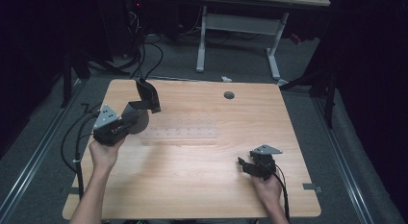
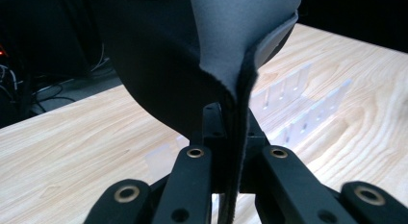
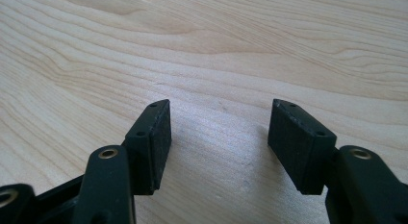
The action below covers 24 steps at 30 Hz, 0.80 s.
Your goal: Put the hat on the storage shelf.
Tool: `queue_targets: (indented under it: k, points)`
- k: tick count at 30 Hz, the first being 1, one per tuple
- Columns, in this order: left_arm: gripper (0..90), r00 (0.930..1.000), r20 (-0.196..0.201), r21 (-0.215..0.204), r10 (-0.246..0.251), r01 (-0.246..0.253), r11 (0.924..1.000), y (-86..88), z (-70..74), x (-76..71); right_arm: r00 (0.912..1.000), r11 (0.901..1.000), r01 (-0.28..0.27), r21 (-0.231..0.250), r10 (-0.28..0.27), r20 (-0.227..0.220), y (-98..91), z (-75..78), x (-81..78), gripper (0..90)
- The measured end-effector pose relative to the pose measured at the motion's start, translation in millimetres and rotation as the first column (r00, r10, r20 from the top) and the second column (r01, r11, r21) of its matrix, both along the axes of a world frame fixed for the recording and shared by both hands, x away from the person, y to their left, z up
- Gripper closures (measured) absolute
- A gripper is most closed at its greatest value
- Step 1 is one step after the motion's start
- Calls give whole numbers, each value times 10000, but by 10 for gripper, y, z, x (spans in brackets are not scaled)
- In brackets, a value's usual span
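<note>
Wooden table: pale, grained top that carried everything; a small round hole sat near its far edge.
Clear rack: a see-through plastic tray with dividers lay flat at the middle of the table, just to the right of the left gripper; in the left gripper view it appeared beyond the hanging material.
Dark sheet: a soft grey-black piece of fabric or foam, lifted off the table over its far-left part, curling up and over with its top end bent toward the far side; in the left gripper view its folded edge ran down between the jaws.
Left gripper: held up in the person's left hand, jaws closed tight on the lower edge of the dark sheet, pinching it between the pads.
Right gripper: rested low over the near-right part of the table, well apart from the sheet and rack; in the right gripper view its jaws stood apart with bare wood between them, gripping nothing.
</note>
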State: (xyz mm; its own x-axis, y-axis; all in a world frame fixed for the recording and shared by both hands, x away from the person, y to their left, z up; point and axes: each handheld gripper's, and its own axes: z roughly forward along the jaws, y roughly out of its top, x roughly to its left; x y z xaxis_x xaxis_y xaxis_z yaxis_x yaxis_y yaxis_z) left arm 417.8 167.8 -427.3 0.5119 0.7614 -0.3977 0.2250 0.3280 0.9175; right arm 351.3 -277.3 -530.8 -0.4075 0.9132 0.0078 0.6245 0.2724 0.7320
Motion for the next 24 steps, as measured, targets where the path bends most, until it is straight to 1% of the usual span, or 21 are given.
queue_targets:
  k: [2, 4, 6, 13, 16, 19, 24]
  points:
    - [867, 10000, 54, 30, 45, -45, 10000, 0, -15, 25, 10000, 10000, 10, -17, -10, 8, 2, 0, 0, 413]
    - [867, 10000, 12, -12, 54, -54, 10000, 5, -32, 49, 10000, 10000, 9, -18, -9, 11, 2, 0, 0, 412]
    - [867, 10000, 5, 33, 33, -33, 10000, 4, -49, 68, 10000, 10000, 8, -14, -8, 7, 2, 0, 0, 413]
    - [867, 9999, 108, 29, 89, -89, 10000, -13, -73, 98, 10000, 10000, 3, -16, -3, 6, 1, 0, 0, 412]
    - [867, 9999, 70, 164, 103, -104, 9998, -18, -90, 107, 10000, 10000, -5, -34, 5, 20, 2, 0, 0, 412]
    - [866, 9998, 49, 392, 189, -190, 9990, -34, -119, 121, 10000, 10000, -36, -75, 36, 54, 2, -2, 2, 412]
    - [866, 9997, 22, 384, 230, -230, 9990, -47, -144, 138, 10000, 10000, -45, -84, 46, 53, 2, -1, 2, 412]
